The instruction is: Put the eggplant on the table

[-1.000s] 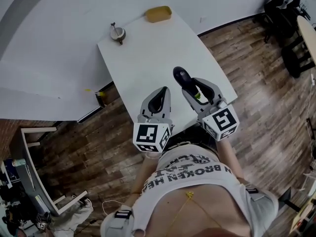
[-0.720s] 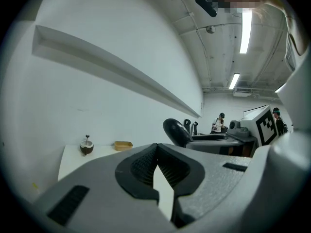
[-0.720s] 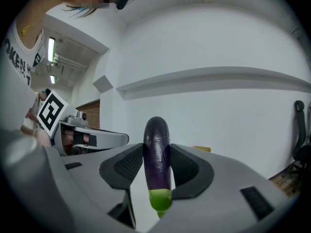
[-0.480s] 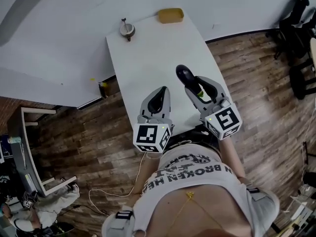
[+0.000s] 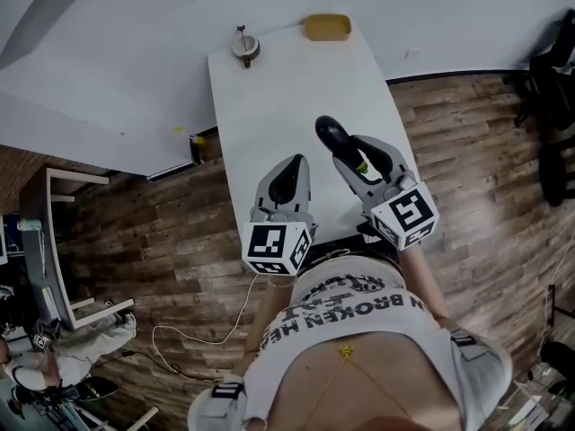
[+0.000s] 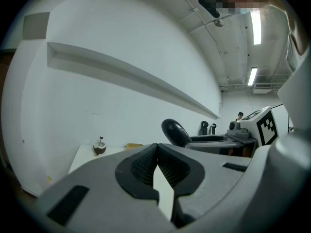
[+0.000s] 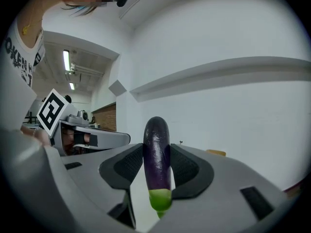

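my right hand-held gripper [image 7: 156, 171] is clamped on the eggplant [image 7: 156, 149], which sits above the near end of the table [image 5: 269, 88], mid-frame. my left hand-held gripper [image 6: 155, 165] is closed and empty. this looks like the carry step. next i'd lower the eggplant, then release.

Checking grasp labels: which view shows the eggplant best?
Right gripper view: eggplant centred, clamped between both pads, purple body and green stem end clear. Head view shows just its dark tip and some green; left gripper view, only the dark rounded end.
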The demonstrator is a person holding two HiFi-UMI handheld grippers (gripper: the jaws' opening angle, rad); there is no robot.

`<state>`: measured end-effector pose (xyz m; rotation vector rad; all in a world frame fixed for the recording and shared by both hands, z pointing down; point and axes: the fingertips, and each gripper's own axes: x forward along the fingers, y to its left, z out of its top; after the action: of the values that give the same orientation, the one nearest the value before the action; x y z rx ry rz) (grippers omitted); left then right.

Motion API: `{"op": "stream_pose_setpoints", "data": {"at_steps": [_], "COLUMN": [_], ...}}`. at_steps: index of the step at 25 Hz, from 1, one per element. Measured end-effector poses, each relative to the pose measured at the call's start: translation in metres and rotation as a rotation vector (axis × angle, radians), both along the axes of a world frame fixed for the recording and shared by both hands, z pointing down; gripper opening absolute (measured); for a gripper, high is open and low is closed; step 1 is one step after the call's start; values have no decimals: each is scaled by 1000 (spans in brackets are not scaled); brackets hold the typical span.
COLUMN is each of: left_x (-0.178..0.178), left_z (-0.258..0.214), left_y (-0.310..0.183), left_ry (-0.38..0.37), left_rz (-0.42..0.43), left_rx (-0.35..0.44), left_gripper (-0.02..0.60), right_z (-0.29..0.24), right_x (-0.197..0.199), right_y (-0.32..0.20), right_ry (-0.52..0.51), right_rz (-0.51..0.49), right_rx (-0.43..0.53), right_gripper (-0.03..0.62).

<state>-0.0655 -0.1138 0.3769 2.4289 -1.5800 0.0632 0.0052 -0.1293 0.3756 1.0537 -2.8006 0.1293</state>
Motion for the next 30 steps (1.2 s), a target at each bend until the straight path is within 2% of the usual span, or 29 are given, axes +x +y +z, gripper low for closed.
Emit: {"op": "stream_pose_setpoints", "data": {"at_steps": [5,30], "left_x": [1,8], "left_z": [0,2], "left_y": [4,5], "left_ry": [-1,-14], "left_rz": [-21,-6], "left_rx": [-4,-10], "left_gripper": [-2,-2], "right_z": [2,5], "right_x": [1,-1], "right_y": [1,3], "right_ry": [0,6], "right_rz": [-23,-45], "right_rx": [-9,-20], "right_gripper": [175,175]}}
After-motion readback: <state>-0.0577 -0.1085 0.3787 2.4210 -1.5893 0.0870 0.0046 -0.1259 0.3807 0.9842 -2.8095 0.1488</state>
